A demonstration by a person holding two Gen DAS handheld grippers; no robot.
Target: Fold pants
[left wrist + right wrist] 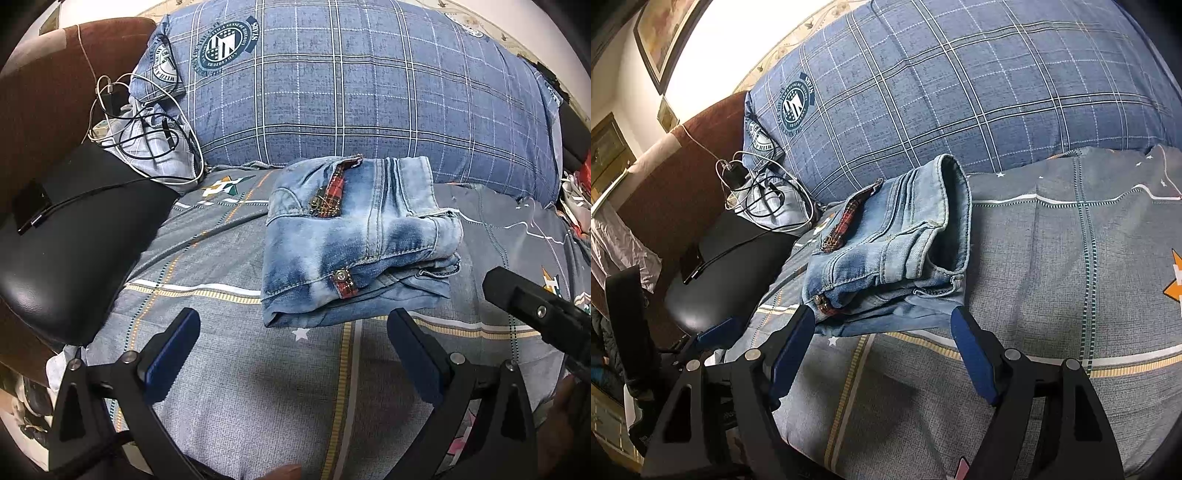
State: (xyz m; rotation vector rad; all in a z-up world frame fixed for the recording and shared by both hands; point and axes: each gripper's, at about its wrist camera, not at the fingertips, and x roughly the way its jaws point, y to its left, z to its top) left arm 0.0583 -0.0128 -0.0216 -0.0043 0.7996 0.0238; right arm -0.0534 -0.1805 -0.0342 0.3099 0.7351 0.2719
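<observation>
The light-blue denim pants lie folded into a compact stack on the grey patterned bed sheet, with red plaid trim on top. My left gripper is open and empty, just in front of the stack's near edge. In the right wrist view the same pants lie ahead, and my right gripper is open and empty with its fingertips at the stack's near edge. The right gripper's body shows in the left wrist view at the right. A left finger shows at the left of the right wrist view.
A large blue plaid pillow lies behind the pants. A black cushion and tangled charger cables sit at the left, against a brown headboard. Clutter lies at the far right edge.
</observation>
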